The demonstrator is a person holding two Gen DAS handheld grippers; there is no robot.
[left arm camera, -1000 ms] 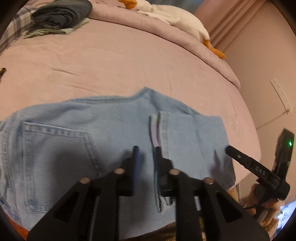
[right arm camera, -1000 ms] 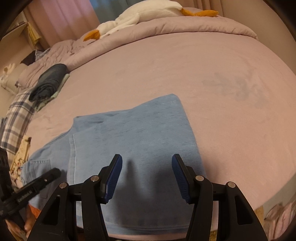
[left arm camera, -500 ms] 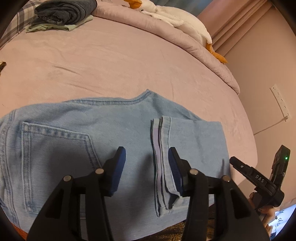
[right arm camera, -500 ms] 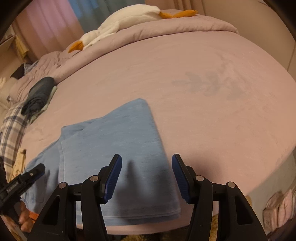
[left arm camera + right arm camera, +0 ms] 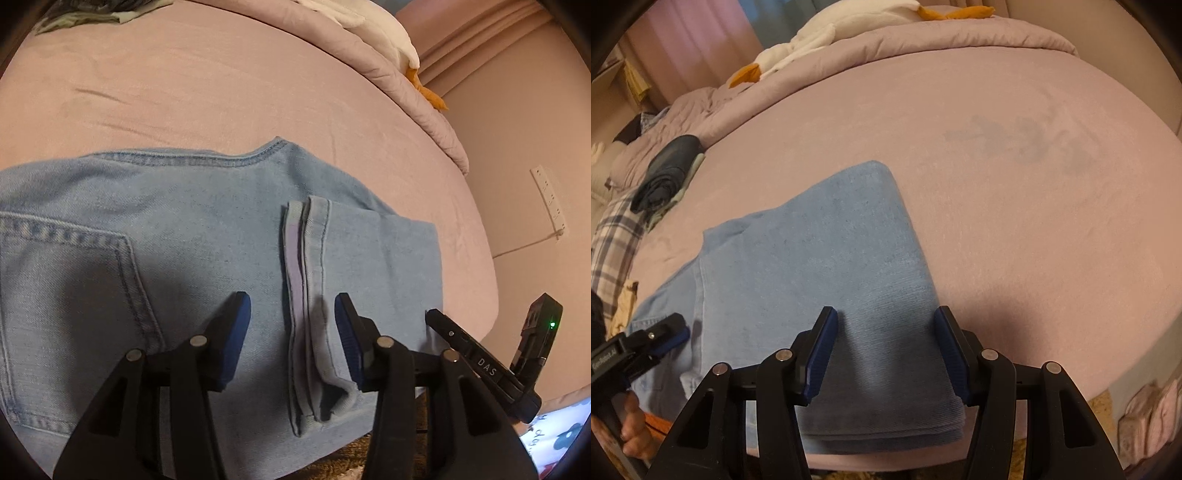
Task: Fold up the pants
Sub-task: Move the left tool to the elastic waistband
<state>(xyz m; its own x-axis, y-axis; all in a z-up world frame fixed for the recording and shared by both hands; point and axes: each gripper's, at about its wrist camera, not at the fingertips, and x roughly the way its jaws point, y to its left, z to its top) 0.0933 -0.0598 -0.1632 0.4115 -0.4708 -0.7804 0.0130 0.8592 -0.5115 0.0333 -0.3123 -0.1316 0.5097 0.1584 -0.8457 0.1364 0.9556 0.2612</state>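
Light blue jeans (image 5: pixel 192 229) lie folded on the pink bed, legs doubled back so the leg hems (image 5: pixel 306 280) rest on the seat near the back pocket (image 5: pixel 70 295). My left gripper (image 5: pixel 291 332) is open and empty, its jaws on either side of the hems just above the cloth. In the right wrist view the folded jeans (image 5: pixel 820 266) lie at the bed's near edge. My right gripper (image 5: pixel 882 350) is open and empty over the folded end. Each gripper shows in the other's view, the right gripper (image 5: pixel 480 362) and the left gripper (image 5: pixel 639 347).
The pink bed sheet (image 5: pixel 1015 221) spreads wide beyond the jeans. A stack of folded dark clothes (image 5: pixel 665 170) lies at the far left by a plaid cloth (image 5: pixel 613 243). A white goose plush (image 5: pixel 827 33) lies on the rolled quilt at the back. A wall socket (image 5: pixel 550 199) is at right.
My left gripper has opened, letting go of the leg hems, and drew back slightly. The right gripper stayed open and shifted over the folded end.
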